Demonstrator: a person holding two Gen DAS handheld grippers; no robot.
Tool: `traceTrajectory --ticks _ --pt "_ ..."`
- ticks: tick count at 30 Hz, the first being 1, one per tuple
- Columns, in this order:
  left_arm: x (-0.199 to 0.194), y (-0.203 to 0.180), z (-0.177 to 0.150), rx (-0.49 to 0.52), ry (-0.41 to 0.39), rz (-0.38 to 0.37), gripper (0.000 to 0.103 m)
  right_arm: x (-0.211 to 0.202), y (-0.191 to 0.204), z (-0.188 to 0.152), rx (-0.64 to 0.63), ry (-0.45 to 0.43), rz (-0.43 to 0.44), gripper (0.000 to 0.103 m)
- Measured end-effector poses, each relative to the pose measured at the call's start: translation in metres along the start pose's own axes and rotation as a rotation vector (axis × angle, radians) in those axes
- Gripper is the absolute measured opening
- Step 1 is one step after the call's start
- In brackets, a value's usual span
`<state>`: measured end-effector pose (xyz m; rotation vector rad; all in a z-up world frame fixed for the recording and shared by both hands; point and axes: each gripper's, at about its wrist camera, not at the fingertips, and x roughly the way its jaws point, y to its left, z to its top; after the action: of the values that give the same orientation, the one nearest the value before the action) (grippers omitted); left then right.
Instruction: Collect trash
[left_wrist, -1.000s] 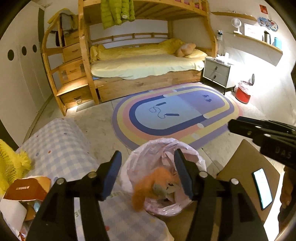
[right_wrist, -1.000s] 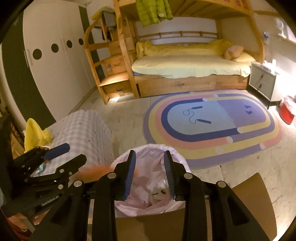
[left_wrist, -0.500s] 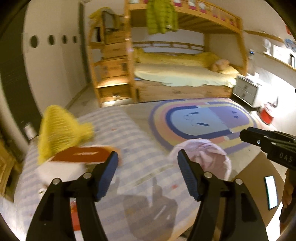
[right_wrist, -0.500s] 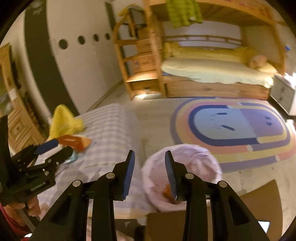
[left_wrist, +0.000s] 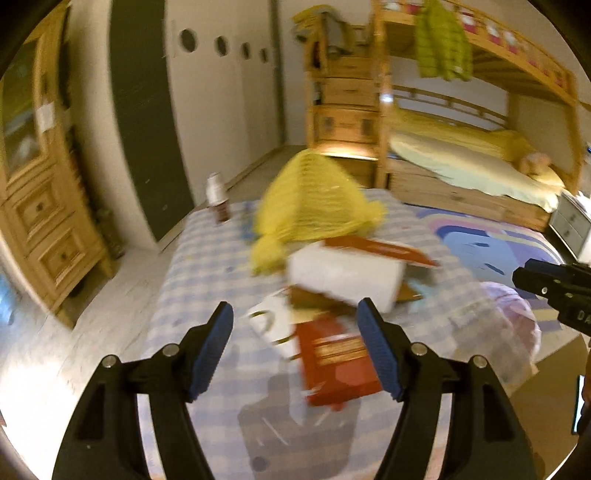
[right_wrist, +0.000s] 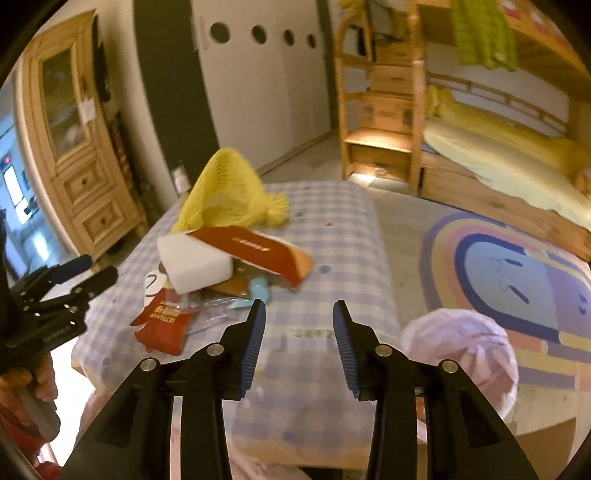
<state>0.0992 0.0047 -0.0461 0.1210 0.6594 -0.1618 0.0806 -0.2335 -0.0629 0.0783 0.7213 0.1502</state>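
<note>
Over checked counter (right_wrist: 325, 236) | left tool (left_wrist: 295, 347) opening, empty, above red packet (left_wrist: 338, 363) | right tool (right_wrist: 297, 332) opening, empty | trash pile mid-counter, pink bag (right_wrist: 461, 347) beside counter edge | risk: stacked white box (right_wrist: 195, 264) sliding off if packet dragged.

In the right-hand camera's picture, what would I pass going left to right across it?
Wooden cabinet → left gripper → yellow mesh bag → right gripper → pink trash bag → striped rug.
</note>
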Motion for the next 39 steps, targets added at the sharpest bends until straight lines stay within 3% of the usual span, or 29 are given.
traceTrajectory --ticks 9,19,21,29,35,39 --pt "0.025 0.032 -0.008 -0.063 0.041 0.03 0.07 0.073 0.019 0.013 -0.104 0.097 -0.024 0.048" --pt "0.051 0.028 -0.007 -0.075 0.08 -0.001 0.07 0.106 0.023 0.024 -0.187 0.117 -0.072 0.047" --pt "0.051 0.026 -0.008 -0.072 0.081 -0.011 0.07 0.103 0.03 0.024 -0.213 0.113 -0.068 0.03" --pt "0.037 0.02 -0.012 -0.06 0.066 -0.047 0.07 0.073 0.04 0.019 -0.196 0.121 -0.009 0.007" --pt "0.018 0.014 -0.016 -0.044 0.041 -0.066 0.07 0.045 0.041 0.015 -0.033 0.165 0.158 0.003" --pt "0.011 0.014 -0.018 -0.044 0.036 -0.068 0.072 0.028 0.043 0.013 0.01 0.165 0.206 0.002"
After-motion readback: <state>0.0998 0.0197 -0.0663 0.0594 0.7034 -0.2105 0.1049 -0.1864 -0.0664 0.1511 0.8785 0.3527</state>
